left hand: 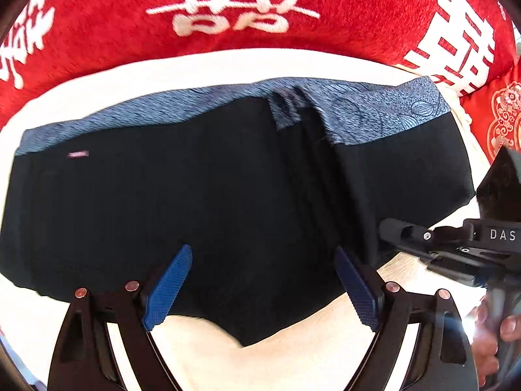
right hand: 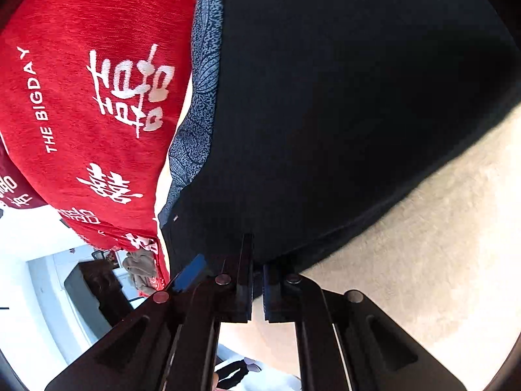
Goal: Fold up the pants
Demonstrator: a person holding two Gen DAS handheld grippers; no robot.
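- Blue textured pads line the left gripper [left hand: 262, 285], whose jaws stand wide apart over the near edge of the pants [left hand: 195, 195], with black cloth showing between them but nothing pinched.
- Black fingers of the right gripper [right hand: 258, 280] are drawn almost together on the hem of the pants [right hand: 325, 114], the dark fabric edge running in between them; in the left wrist view this gripper [left hand: 387, 228] comes in from the right and meets the cloth at its right-hand side.
- The pants are black with a blue-grey patterned waistband [left hand: 374, 114] along their far edge, spread flat and wide on a cream surface [left hand: 309, 342], with a raised fold running from the waistband toward the near right.
- A small pink label [left hand: 77, 154] sits just below the waistband at the far left.
- Beyond the far edge of the cream surface lies a red cushion [left hand: 114, 26] with white characters; in the right wrist view it [right hand: 81, 104] reads "THE BIGDAY".
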